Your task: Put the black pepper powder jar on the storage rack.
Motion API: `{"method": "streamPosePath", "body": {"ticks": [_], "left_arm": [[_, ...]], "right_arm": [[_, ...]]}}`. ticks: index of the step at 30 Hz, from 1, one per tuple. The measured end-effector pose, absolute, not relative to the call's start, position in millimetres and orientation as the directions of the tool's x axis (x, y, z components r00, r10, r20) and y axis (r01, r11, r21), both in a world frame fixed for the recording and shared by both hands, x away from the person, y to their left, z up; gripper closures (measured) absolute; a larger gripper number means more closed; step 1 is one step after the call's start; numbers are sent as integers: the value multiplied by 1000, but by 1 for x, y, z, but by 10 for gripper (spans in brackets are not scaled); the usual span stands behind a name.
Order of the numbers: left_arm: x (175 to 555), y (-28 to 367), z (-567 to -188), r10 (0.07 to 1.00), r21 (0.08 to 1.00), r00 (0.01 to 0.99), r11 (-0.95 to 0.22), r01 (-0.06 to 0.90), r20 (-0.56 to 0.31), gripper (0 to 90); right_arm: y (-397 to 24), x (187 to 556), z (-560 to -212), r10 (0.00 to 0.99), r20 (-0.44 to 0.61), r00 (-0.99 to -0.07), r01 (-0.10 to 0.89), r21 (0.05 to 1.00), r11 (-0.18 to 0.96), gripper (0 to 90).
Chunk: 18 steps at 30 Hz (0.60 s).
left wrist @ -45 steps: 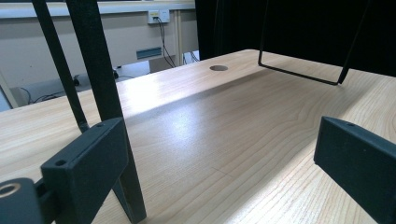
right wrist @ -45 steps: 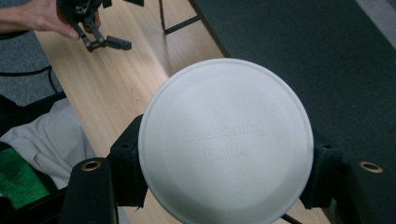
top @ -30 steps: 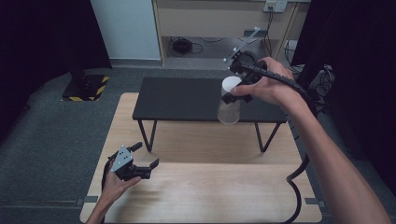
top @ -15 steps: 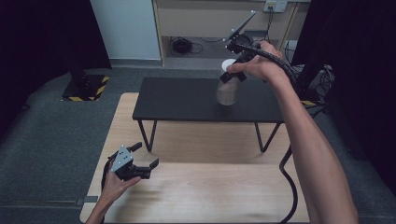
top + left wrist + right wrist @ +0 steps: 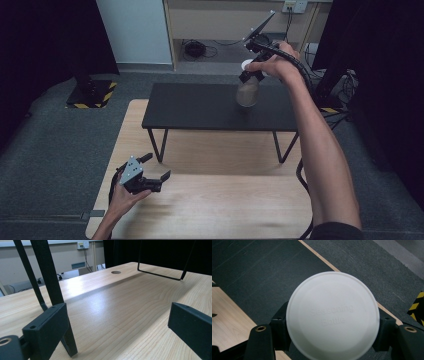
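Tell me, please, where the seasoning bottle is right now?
In the high view the seasoning bottle stands toward the right of the black table, gripped below its white lid by the right tongs.

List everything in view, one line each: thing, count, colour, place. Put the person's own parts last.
Light wooden table: one, pale wood, nearest the person, with a round hole in its top.
Small black metal-legged table: one, black, standing on the wooden table's far half.
Clear seasoning bottle with round white lid: one, clear with white lid, on or just above the black table; contact cannot be told.
Black and yellow striped floor base: one, on grey carpet at far left.
Wall socket: one, white, back wall.
Left hand-held gripper: one, black, jaws open, low over the wooden table.
Right hand-held gripper: one, black, jaws closed on the bottle below its lid.
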State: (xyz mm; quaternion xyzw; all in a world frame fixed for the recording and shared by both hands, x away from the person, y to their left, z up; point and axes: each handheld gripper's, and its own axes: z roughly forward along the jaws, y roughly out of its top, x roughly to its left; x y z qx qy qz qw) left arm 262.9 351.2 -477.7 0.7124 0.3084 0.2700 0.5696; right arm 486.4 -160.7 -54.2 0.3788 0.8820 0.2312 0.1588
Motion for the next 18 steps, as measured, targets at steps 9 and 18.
{"method": "streamPosePath", "body": {"ticks": [9, 18], "left_arm": [[263, 351, -478, 744, 978, 667, -162, 129, 35, 25], [263, 350, -477, 740, 978, 672, -163, 129, 35, 25]], "right_arm": [[-168, 492, -57, 769, -117, -628, 619, 524, 585, 334], [-180, 495, -61, 794, -112, -598, 650, 511, 562, 333]]}}
